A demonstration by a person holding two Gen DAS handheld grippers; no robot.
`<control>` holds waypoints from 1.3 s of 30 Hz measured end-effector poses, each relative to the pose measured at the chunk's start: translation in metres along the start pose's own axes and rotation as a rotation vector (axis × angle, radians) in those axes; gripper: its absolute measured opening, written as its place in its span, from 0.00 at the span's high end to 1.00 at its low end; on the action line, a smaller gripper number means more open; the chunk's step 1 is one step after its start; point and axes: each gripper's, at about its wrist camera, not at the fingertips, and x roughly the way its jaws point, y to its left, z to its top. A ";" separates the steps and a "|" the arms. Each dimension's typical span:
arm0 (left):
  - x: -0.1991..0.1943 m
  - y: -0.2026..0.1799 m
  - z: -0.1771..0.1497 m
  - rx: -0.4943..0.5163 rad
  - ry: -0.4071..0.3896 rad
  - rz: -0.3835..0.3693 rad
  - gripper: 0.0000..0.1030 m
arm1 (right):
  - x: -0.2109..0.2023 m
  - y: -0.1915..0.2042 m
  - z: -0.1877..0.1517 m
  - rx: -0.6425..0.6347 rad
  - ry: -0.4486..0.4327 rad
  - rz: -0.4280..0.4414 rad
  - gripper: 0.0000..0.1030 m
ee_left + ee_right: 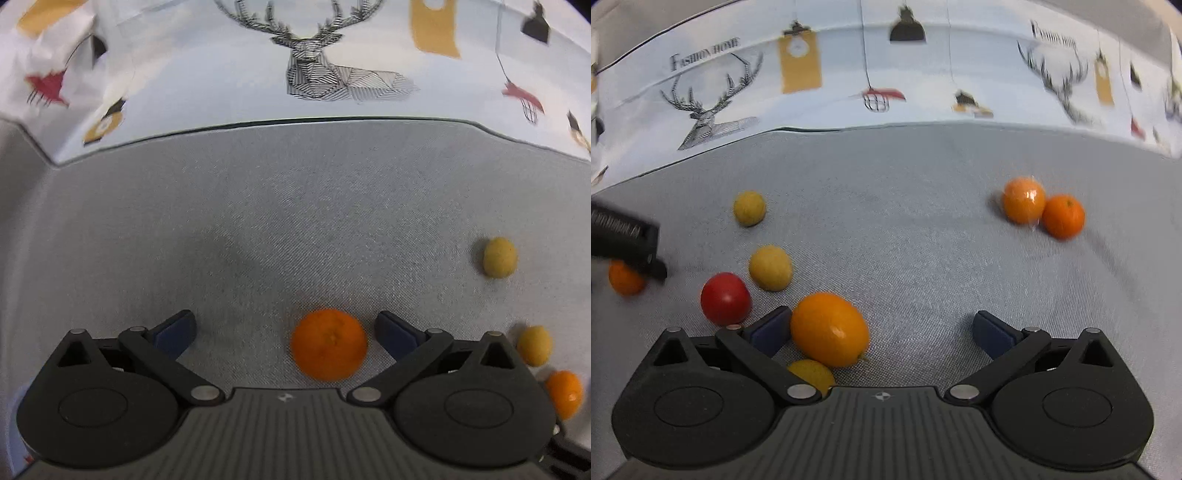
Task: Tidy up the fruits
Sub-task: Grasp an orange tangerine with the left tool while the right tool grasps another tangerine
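Observation:
In the left wrist view my left gripper (284, 328) is open over the grey cloth. A small orange (328, 345) lies between its fingers, close to the right finger, untouched. Two yellow fruits (499, 257) (535, 345) and another orange (563, 394) lie to the right. In the right wrist view my right gripper (882, 328) is open. A large orange fruit (829, 334) lies against its left finger (772, 328), with a yellow fruit (812, 374) beneath. A red fruit (726, 298), two yellow fruits (771, 267) (750, 208) and a pair of oranges (1024, 199) (1063, 216) lie around.
A white cloth printed with deer and lamps (314, 66) covers the back edge, also in the right wrist view (886, 74). The left gripper's body (624, 236) shows at the left edge of the right wrist view, over a small orange (624, 278).

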 end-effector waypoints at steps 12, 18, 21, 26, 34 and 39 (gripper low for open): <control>-0.036 0.005 -0.013 0.022 -0.049 -0.122 0.60 | -0.021 0.005 -0.001 -0.034 -0.059 0.042 0.62; -0.082 0.010 -0.020 0.017 -0.093 -0.176 0.60 | -0.040 -0.017 0.006 0.040 -0.136 0.001 0.62; -0.117 0.019 -0.032 0.015 -0.108 -0.208 0.60 | -0.070 -0.024 0.012 0.066 -0.191 0.011 0.62; -0.178 0.044 -0.071 0.028 -0.149 -0.235 0.60 | -0.143 -0.020 0.010 0.045 -0.291 0.079 0.62; -0.242 0.100 -0.153 0.015 -0.155 -0.191 0.60 | -0.249 0.021 -0.040 -0.063 -0.269 0.295 0.62; -0.266 0.140 -0.204 -0.029 -0.137 -0.171 0.60 | -0.292 0.049 -0.066 -0.104 -0.194 0.434 0.62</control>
